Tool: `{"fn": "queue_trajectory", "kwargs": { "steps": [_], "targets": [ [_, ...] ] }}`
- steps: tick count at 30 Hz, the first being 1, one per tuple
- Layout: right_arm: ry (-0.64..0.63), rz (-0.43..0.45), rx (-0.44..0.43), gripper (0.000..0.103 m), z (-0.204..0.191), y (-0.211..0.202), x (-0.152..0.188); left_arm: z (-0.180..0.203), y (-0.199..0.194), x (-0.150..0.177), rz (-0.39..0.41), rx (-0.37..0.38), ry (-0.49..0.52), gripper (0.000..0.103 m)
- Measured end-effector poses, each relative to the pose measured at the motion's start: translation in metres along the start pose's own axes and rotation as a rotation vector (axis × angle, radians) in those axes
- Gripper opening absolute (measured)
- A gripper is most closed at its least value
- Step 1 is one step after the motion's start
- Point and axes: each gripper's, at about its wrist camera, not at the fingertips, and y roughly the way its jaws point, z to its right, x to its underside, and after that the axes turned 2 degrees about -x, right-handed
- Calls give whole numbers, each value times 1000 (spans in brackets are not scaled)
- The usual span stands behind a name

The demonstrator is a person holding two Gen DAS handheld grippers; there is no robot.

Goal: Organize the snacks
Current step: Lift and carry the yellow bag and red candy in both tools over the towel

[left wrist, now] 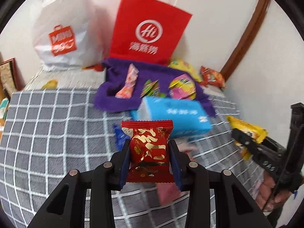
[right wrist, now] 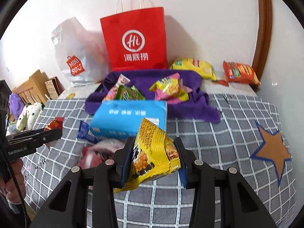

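My left gripper is shut on a red and gold snack packet, held above the grey checked bedspread. My right gripper is shut on a yellow snack packet, also held above the bedspread. Ahead lies a purple cloth with a pink packet, a green packet and a yellow-pink packet on it. The cloth also shows in the right wrist view. A blue tissue pack lies in front of it. A blue wrapper lies beside the tissue pack.
A red paper bag and a white plastic bag stand against the wall. A yellow chip bag and an orange packet lie at the back right. Pink packets lie near the grippers. Clutter sits at the left bedside.
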Motion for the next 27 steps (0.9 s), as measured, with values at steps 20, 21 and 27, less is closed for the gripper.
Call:
{"fn": "queue_trajectory", "kwargs": {
  "steps": [20,21,27],
  "targets": [
    [-58,127,-8,41,-3,10,-112,23,6,-104,40,41,39,36],
    [-60,132,-9,41,-3,13,-118,23,8,-109,43,36,38,36],
    [-41,137,-27,41,2,34,-146,17,20,-137,60,48,28,36]
  ]
}}
